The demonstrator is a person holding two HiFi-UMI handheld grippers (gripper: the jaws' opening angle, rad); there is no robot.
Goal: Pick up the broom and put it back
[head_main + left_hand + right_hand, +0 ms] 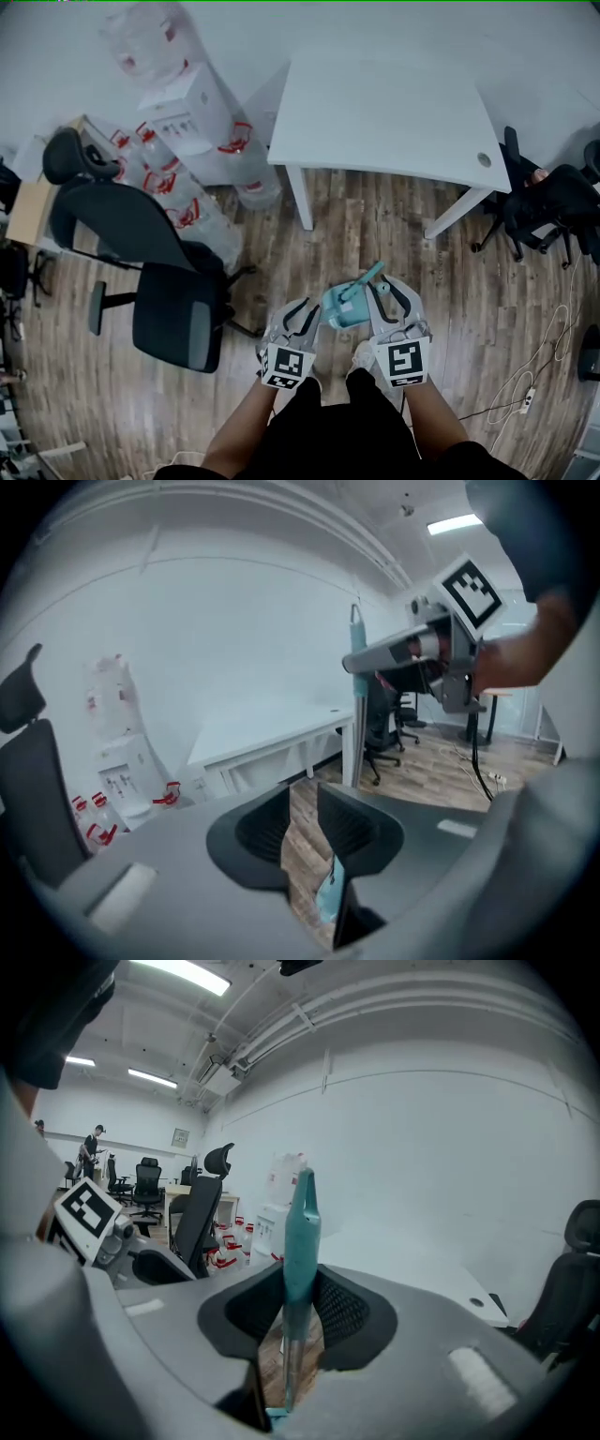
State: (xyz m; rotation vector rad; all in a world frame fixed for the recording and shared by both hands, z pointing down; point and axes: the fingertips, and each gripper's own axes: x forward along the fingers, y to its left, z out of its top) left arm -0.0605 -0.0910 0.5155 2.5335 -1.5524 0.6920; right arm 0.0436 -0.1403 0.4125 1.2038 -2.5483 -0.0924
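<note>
My right gripper clamps the lifted broom; my left gripper hangs narrowly open, empty. Next, I carry it back.

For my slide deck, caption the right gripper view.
Right gripper clamps the teal broom handle; office chair and white wall behind.

The broom has a teal plastic grip at the top of its handle and a thinner grey shaft under it. It stands nearly upright, and the right tongs press on the handle from both sides. In the head view its wide teal lower part is in the air above the wooden floor, just in front of the person.
</note>
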